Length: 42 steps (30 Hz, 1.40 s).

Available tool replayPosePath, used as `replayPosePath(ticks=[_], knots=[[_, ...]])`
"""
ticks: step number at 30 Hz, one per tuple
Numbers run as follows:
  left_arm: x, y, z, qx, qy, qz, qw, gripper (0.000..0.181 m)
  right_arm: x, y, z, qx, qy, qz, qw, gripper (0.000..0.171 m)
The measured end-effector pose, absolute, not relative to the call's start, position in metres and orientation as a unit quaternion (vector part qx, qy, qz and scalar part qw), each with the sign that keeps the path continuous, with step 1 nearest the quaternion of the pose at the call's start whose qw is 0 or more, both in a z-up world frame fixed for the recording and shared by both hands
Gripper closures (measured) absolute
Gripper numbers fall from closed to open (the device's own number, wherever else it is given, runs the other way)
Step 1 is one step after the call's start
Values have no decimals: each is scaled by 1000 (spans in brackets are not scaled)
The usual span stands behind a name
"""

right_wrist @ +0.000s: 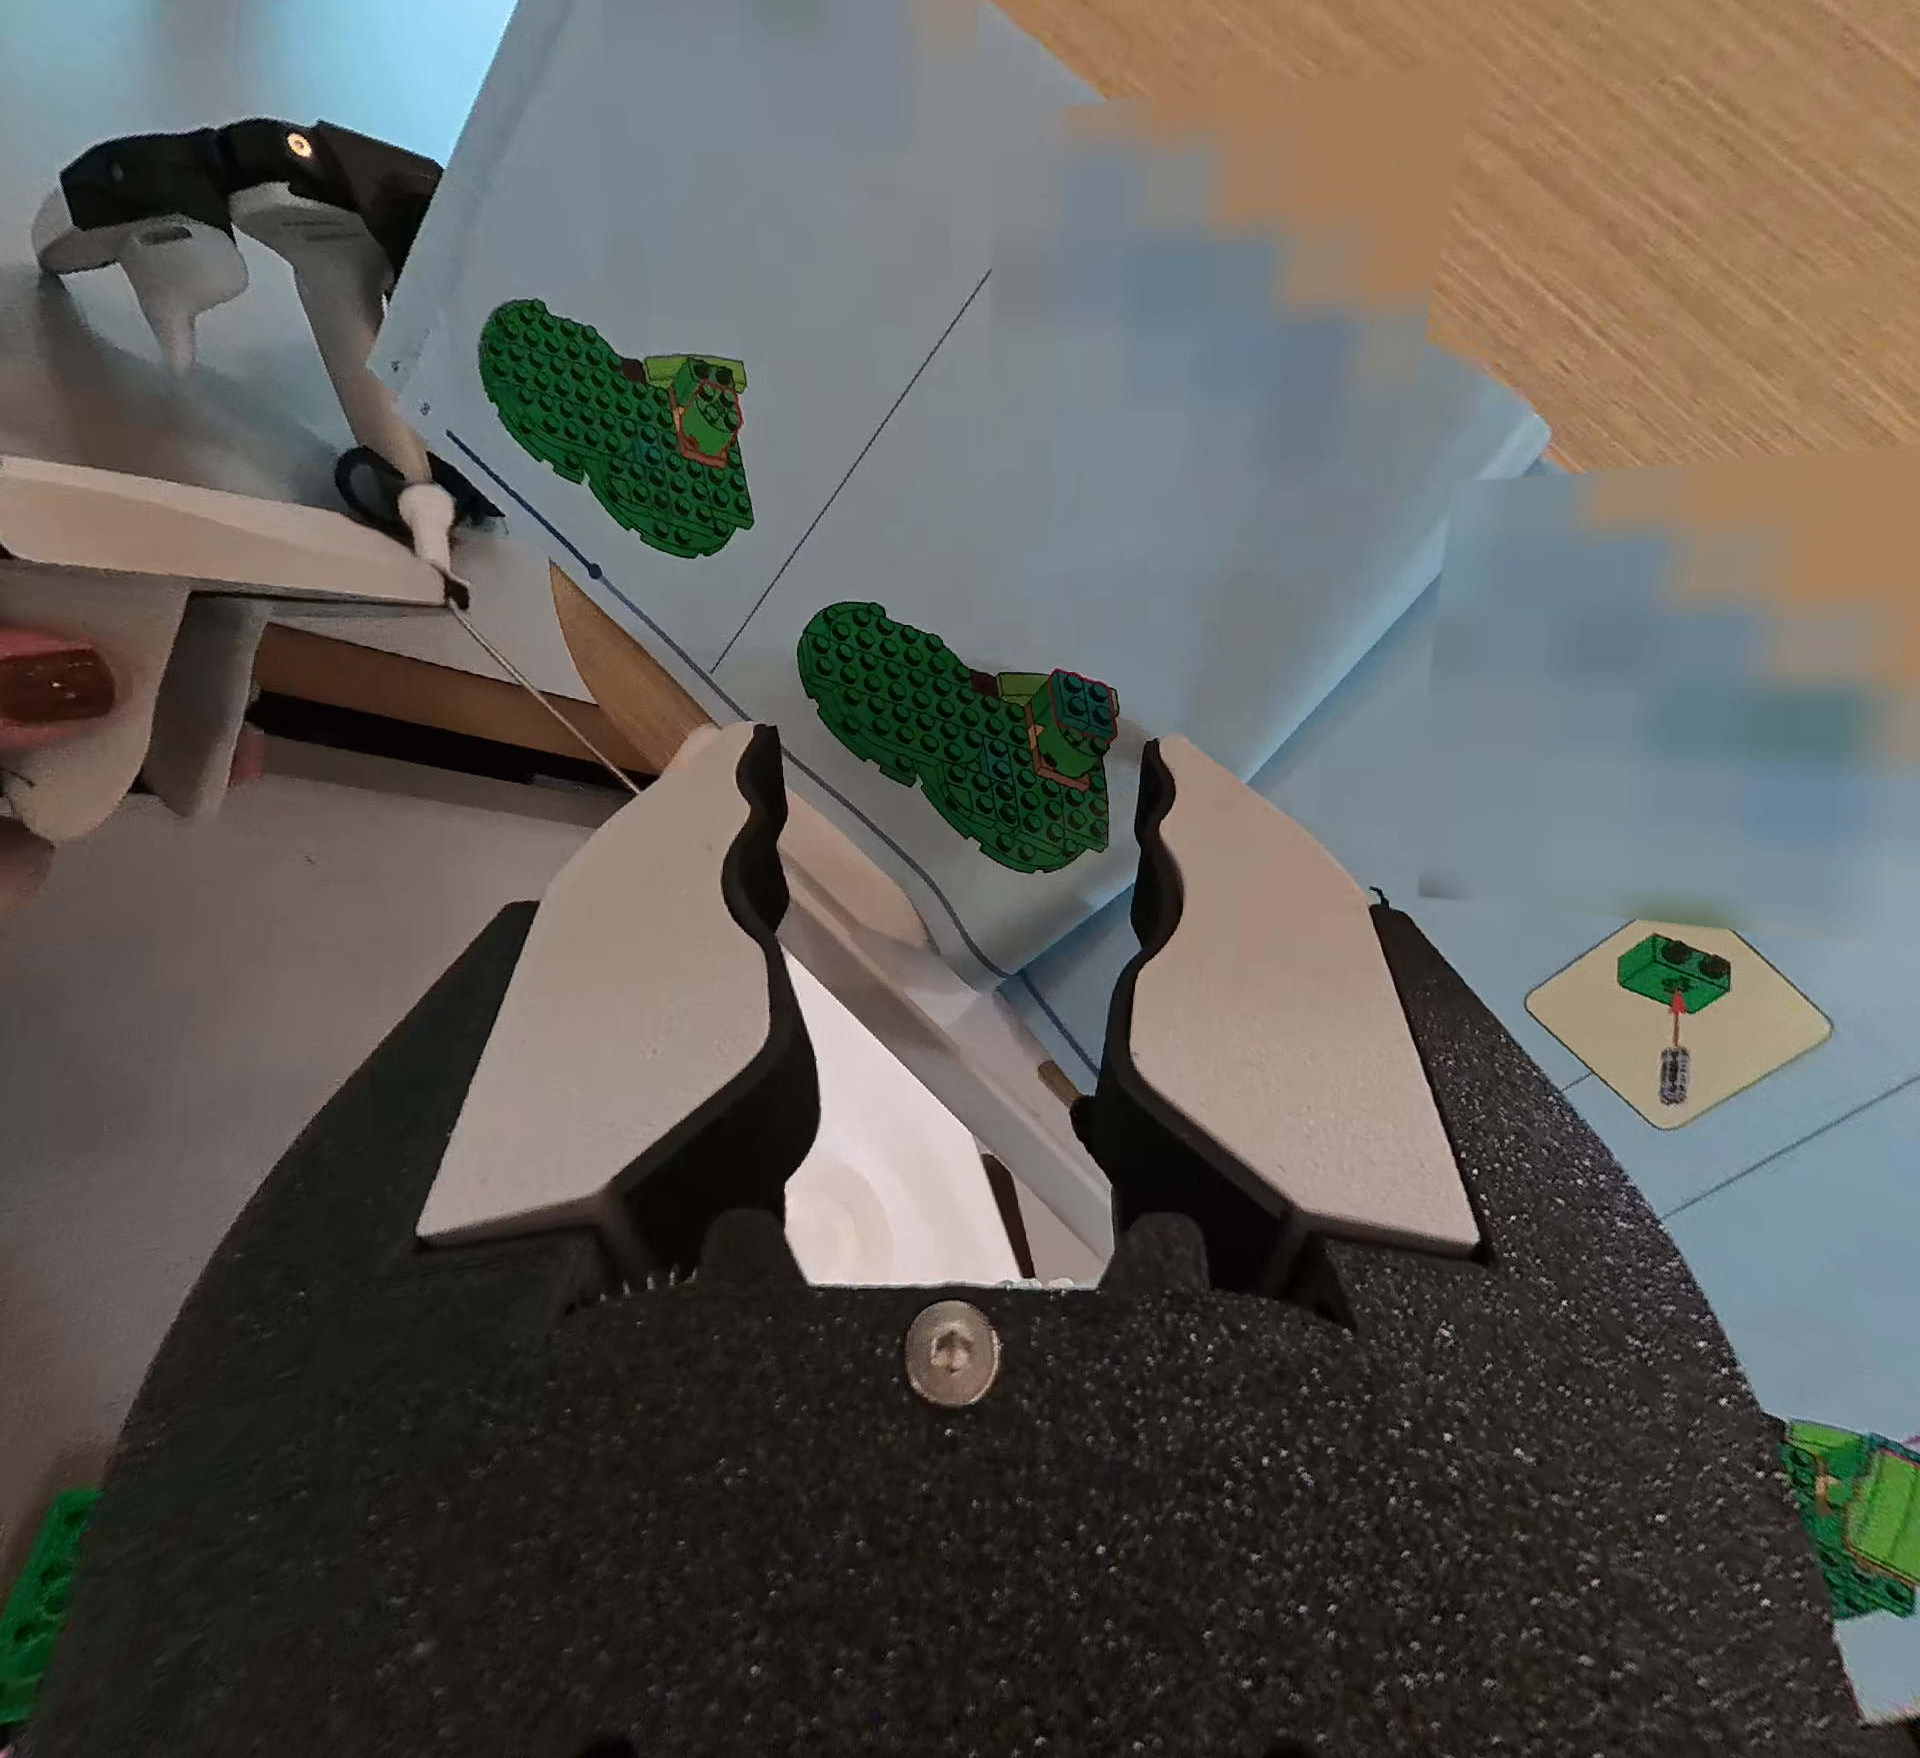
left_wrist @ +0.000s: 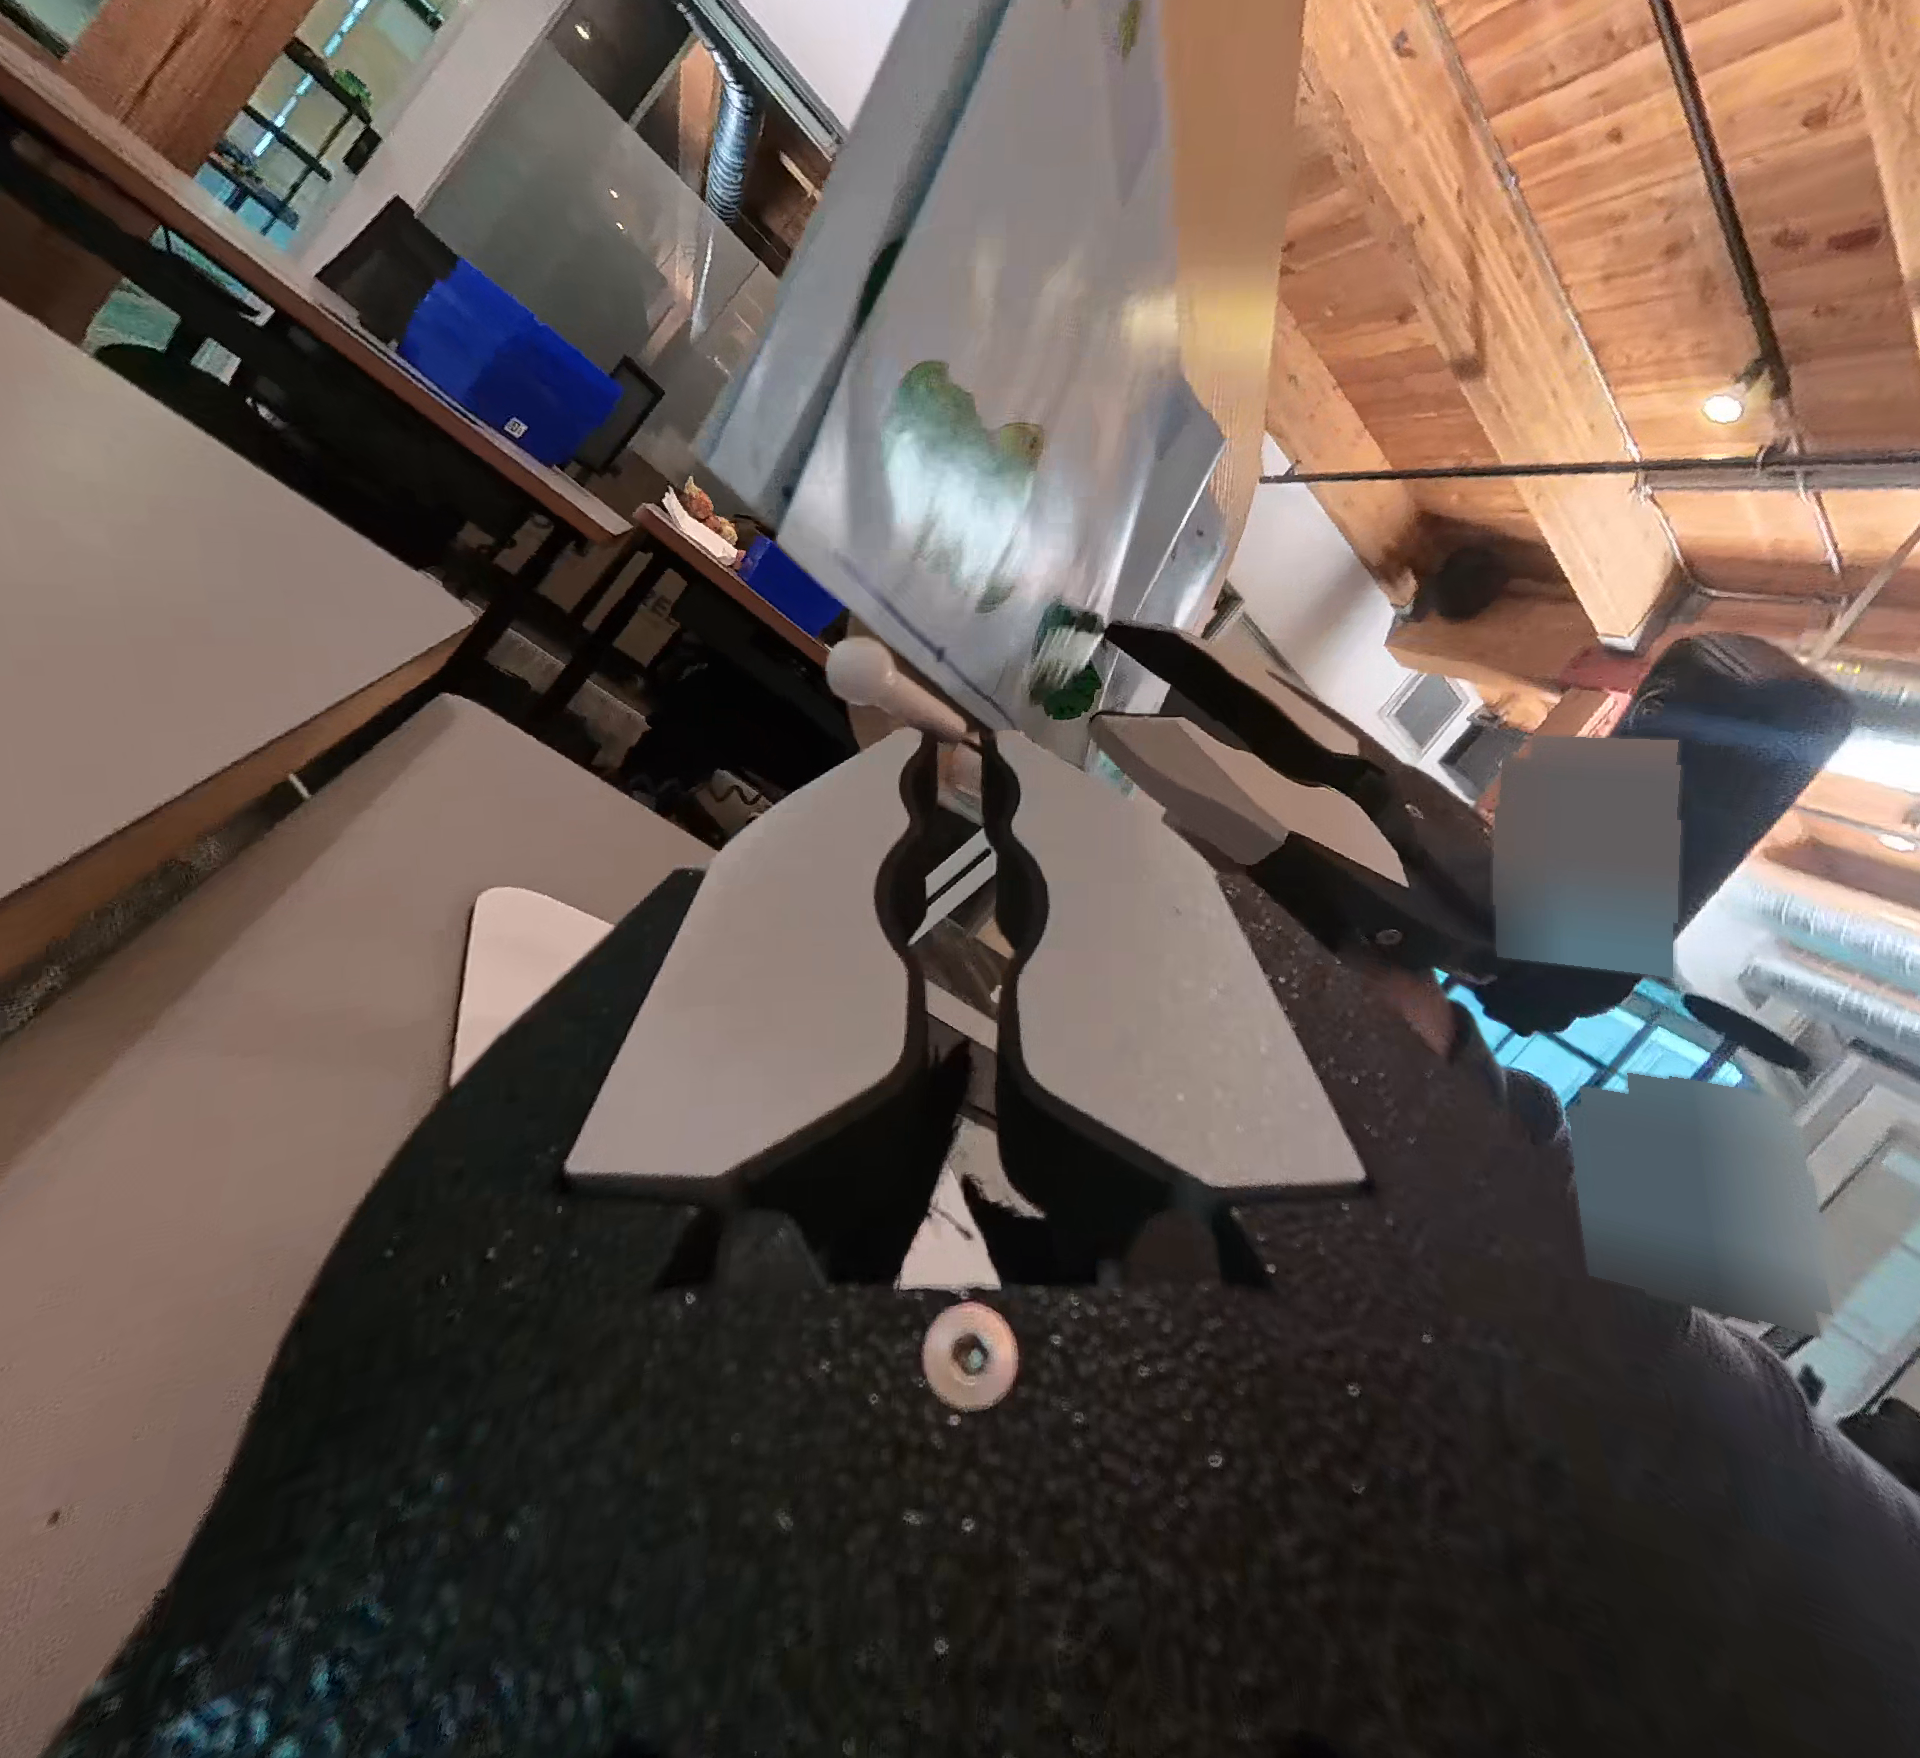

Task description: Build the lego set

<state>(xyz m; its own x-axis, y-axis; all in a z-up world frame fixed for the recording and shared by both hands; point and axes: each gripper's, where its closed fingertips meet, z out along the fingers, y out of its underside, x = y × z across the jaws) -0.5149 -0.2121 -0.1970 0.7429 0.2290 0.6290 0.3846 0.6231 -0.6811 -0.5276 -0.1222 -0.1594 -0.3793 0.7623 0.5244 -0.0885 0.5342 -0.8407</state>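
The instruction booklet [right_wrist: 831, 181] is pale blue with drawings of a green studded plate. My left gripper [left_wrist: 961, 742] is shut on the edge of one of its pages [left_wrist: 987, 358], which stands up, blurred, in front of the left wrist view. In the right wrist view the left gripper [right_wrist: 452, 594] shows from the side at the left, pinching the thin page edge. My right gripper [right_wrist: 956, 752] is open and empty, pointing at the booklet's lower drawing; it also shows in the left wrist view [left_wrist: 1107, 680]. A green Lego piece [right_wrist: 42, 1604] lies at the lower left edge.
A black and white device with white prongs [right_wrist: 239, 233] stands beside the left gripper's tip. The booklet lies on a wooden table [right_wrist: 1558, 98]. A white surface [right_wrist: 208, 1033] lies below. A finger [right_wrist: 52, 685] holds the left gripper. Desks with blue bins [left_wrist: 499, 347] stand beyond.
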Motion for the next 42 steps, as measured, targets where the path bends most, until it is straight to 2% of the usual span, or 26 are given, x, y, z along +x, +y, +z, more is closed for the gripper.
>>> replayPosePath(ticks=[6,11,16,20,22,25,28,30,33,35,42], knots=[[-510,-209,-186,-477,-299,-2,827,181,-524,-125,-158,-217,-720,421,508,105],[-493,-190,-179,-552,-219,45,803,181,-515,-129,-154,-187,-718,435,511,111],[-481,-181,-182,-543,-224,-28,809,181,-511,-131,-153,-175,-714,439,516,109],[-478,-181,-205,-555,-240,-33,796,181,-493,-144,-151,-92,-711,440,540,126],[-483,-189,-210,-538,-264,-30,800,180,-483,-153,-152,-48,-711,436,550,128],[-498,-207,-214,-504,-321,-20,802,149,-486,-155,-163,-46,-729,413,544,122],[-522,-231,-213,-472,-380,28,795,93,-493,-156,-172,-66,-749,412,514,121],[-531,-239,-199,-471,-363,36,803,81,-495,-159,-174,-72,-752,419,504,120],[-539,-240,-177,-502,-314,25,805,82,-498,-162,-174,-74,-753,423,499,119],[-547,-241,-165,-529,-290,39,797,90,-501,-164,-174,-76,-753,425,496,117],[-540,-220,-155,-657,-194,13,728,150,-508,-167,-177,-101,-751,443,479,110]])
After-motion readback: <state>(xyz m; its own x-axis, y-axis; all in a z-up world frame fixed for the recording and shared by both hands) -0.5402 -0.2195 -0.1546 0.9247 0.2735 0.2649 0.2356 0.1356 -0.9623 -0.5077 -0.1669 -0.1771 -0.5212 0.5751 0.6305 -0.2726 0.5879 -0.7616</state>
